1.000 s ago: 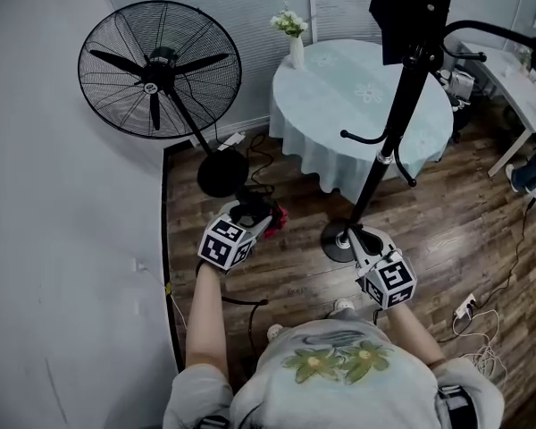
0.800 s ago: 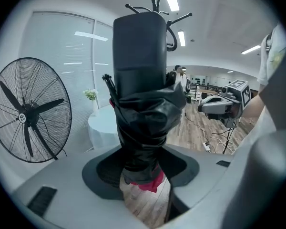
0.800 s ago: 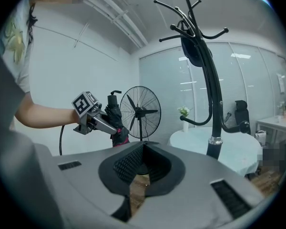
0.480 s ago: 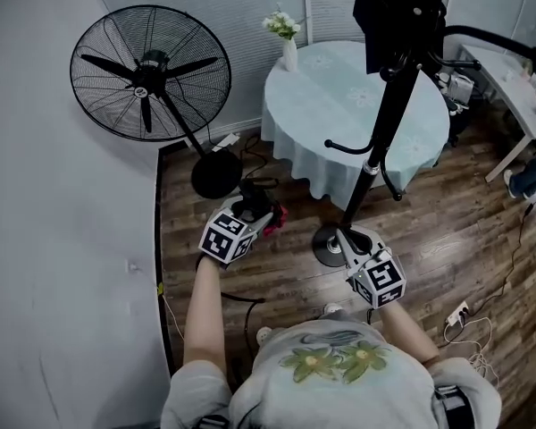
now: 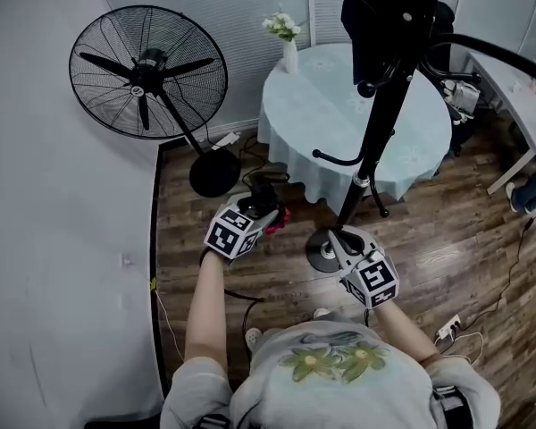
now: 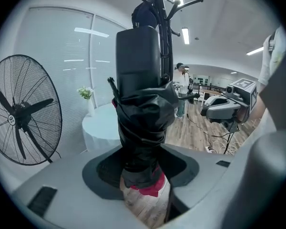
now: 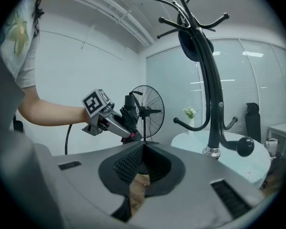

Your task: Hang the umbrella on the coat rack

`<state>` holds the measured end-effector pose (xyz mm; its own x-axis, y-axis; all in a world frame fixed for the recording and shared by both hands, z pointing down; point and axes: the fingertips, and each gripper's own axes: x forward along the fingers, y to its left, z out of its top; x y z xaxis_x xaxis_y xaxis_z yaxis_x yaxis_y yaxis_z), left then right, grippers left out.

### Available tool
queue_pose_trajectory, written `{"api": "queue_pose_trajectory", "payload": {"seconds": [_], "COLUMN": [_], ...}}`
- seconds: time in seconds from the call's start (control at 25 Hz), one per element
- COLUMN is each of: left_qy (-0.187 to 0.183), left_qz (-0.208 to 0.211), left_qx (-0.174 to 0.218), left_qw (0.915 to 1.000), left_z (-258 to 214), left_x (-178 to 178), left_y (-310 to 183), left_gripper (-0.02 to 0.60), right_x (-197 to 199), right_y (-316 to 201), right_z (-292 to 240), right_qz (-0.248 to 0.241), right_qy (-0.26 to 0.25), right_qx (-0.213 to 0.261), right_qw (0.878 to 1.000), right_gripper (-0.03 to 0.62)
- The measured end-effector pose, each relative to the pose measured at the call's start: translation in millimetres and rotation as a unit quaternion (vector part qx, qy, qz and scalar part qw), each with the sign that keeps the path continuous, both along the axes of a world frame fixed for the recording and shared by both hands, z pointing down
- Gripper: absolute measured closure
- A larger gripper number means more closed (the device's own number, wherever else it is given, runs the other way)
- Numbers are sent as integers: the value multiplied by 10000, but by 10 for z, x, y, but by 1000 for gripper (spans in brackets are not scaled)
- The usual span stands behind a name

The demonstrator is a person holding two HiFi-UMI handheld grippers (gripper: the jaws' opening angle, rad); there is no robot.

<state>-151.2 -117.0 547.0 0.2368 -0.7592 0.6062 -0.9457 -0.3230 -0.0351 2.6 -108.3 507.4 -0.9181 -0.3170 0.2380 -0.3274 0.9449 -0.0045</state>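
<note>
A folded black umbrella (image 5: 262, 198) with a red patch near its lower end stands upright between the jaws of my left gripper (image 5: 253, 214), which is shut on it. In the left gripper view the umbrella (image 6: 144, 113) fills the middle above the left gripper (image 6: 141, 168). The black coat rack (image 5: 382, 132) rises from a round base (image 5: 322, 252), and a dark bag (image 5: 389, 16) hangs near its top. My right gripper (image 5: 341, 241) is low beside that base, shut and holding nothing. The right gripper view shows the right gripper (image 7: 143, 147) with the coat rack (image 7: 212, 104) just ahead on its right.
A large black floor fan (image 5: 148, 68) stands at the left by the white wall. Behind the rack is a round table (image 5: 330, 114) with a pale cloth and a vase of flowers (image 5: 288, 41). Cables and a power strip (image 5: 447, 330) lie on the wood floor. A desk (image 5: 518, 79) is at the right.
The person has stepped closer to the coat rack. Both grippers have moved forward towards it, the left one still carrying the umbrella, and the rack base now lies right beside the right gripper.
</note>
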Motion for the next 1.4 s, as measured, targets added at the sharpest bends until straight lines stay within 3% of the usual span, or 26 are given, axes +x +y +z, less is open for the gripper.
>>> {"api": "queue_pose_trajectory", "payload": {"seconds": [0.48,0.88,1.4], "left_qy": [89,2,103], "left_qz": [-158,446,1080], "left_qx": [-16,-151,-242], "left_qw": [9998,9989,9938], "left_z": [82,126,220], "left_x": [217,114,159], "left_y": [-362,-656,-1096], "left_gripper": [365,365,365], "right_x": [22,-274,-381], "right_y": [-247,-363,-660], "right_z": [63,130,124], "right_qz": [-324,91,765], "right_qy": [26,1,3], "right_qx": [-2,-117,-118], "right_qw": [9995,9999,9970], "right_gripper": [591,591,591]}}
